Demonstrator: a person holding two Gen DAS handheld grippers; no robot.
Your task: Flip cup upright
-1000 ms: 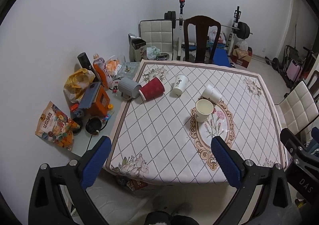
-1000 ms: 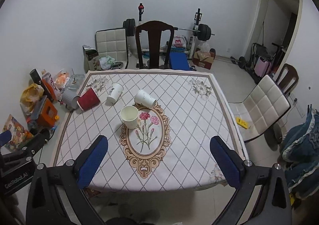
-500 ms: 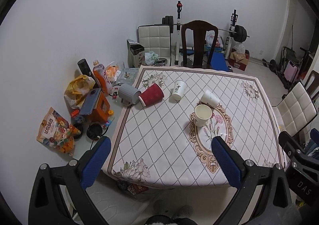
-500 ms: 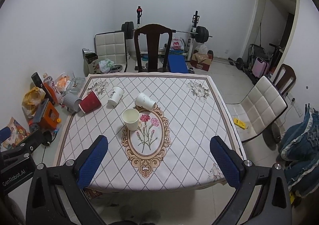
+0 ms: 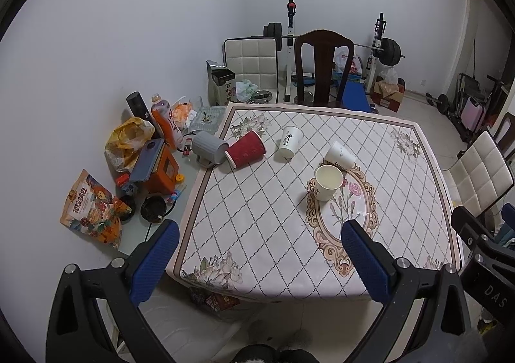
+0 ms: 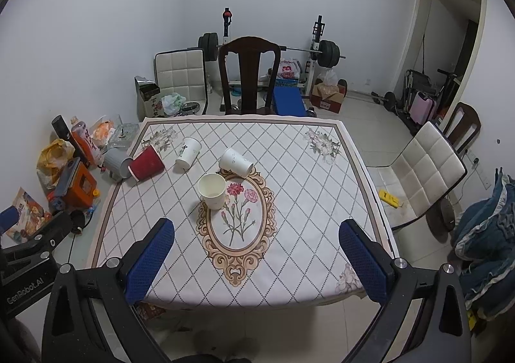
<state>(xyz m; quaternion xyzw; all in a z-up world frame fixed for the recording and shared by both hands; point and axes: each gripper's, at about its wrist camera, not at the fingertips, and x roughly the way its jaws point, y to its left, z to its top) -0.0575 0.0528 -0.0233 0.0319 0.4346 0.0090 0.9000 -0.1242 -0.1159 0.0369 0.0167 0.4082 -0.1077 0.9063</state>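
- White-walled room, tiled floor: a square table (image 6: 289,170) under a diamond-patterned cloth with a floral oval medallion fills the middle of both wrist views.
- 1 cream paper cup (image 6: 211,190) (image 5: 328,182) stands upright, mouth up, on the medallion's rim at about 10 o'clock from the oval's centre.
- 1 white cup (image 6: 236,162) (image 5: 340,155) lies on its side just beyond the upright one, at its 1 o'clock, close but whether touching cannot be told.
- 1 printed white cup (image 6: 188,152) (image 5: 290,141) sits tilted at 11 o'clock from the upright cup, well apart from it.
- 1 red ribbed cup (image 6: 146,163) (image 5: 246,149) lies on its side at the table's left edge; a grey cup (image 6: 117,162) (image 5: 210,148) lies just beside it, overhanging the edge.
- Left gripper (image 5: 257,263) hovers off the table's near edge, blue-padded jaws spread wide, holding nothing.
- Right gripper (image 6: 256,261) hangs likewise short of the near edge, jaws spread wide and empty.
- Dark wooden chair (image 6: 248,73) stands at the table's 12 o'clock, with a barbell rack (image 6: 317,51) behind it.
- White padded chair (image 6: 425,166) stands at 3 o'clock.
- Snack bags, a bottle (image 5: 164,120) and an orange box (image 5: 161,174) crowd the floor at 9 o'clock.
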